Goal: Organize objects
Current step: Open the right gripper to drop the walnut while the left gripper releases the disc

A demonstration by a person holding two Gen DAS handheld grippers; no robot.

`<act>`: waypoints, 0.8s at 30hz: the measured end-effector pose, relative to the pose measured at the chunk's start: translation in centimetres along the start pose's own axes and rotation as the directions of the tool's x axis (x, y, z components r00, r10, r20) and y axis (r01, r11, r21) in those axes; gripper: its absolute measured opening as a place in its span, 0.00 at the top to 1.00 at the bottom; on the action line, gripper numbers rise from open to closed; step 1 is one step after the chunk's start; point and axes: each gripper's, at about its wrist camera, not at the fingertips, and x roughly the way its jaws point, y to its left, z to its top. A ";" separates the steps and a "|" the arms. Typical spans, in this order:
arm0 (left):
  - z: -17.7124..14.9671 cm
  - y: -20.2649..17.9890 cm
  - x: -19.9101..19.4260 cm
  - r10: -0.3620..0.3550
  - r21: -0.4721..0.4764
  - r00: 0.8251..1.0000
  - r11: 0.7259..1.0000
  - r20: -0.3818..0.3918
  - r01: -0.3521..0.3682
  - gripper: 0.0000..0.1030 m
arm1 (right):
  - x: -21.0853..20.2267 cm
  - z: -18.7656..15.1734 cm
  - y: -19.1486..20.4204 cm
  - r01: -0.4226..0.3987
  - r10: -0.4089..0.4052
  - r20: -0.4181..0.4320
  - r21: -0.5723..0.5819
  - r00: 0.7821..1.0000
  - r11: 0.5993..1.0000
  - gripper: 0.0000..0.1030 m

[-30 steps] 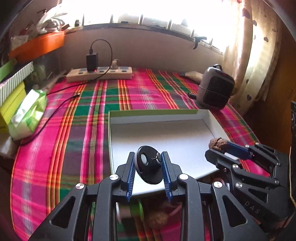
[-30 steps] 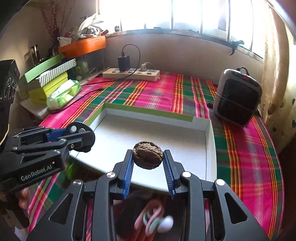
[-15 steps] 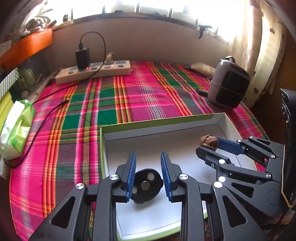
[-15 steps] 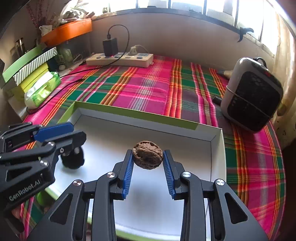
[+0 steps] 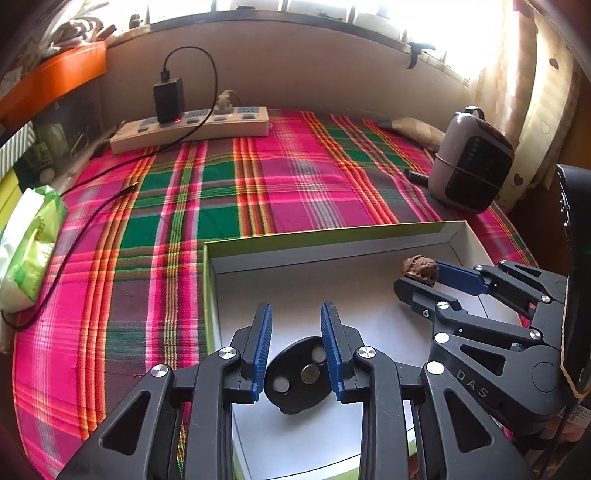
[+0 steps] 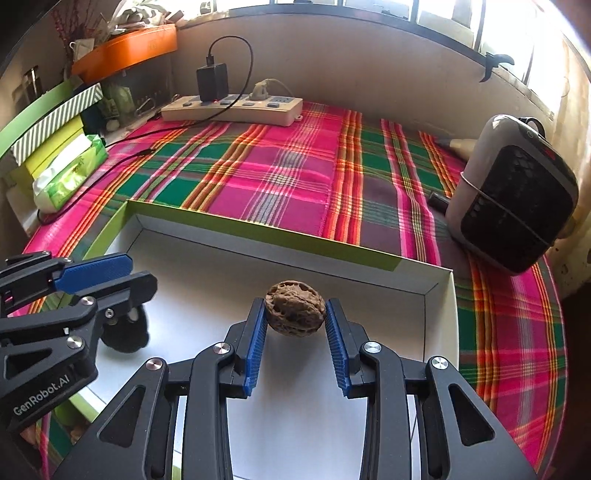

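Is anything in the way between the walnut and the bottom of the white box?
Nothing visible. The right claw holds the walnut over bare white floor of the box. The left claw with its black disc is off to the side, not underneath.

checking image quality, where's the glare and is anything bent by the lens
Left wrist view: window blown out white; power strip and box edges bow. Right wrist view: window glare is milder, walnut sharp, heater stretched at the edge.

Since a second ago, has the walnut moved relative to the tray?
Yes. The walnut, gripped by the right gripper, moved from the near rim inward over the tray floor.
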 end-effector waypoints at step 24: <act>-0.9 0.6 -3.0 -0.005 -0.032 0.998 0.999 0.055 0.007 0.71 | -1.2 -0.6 -0.7 0.011 -0.012 0.027 0.038 1.000 0.999 0.51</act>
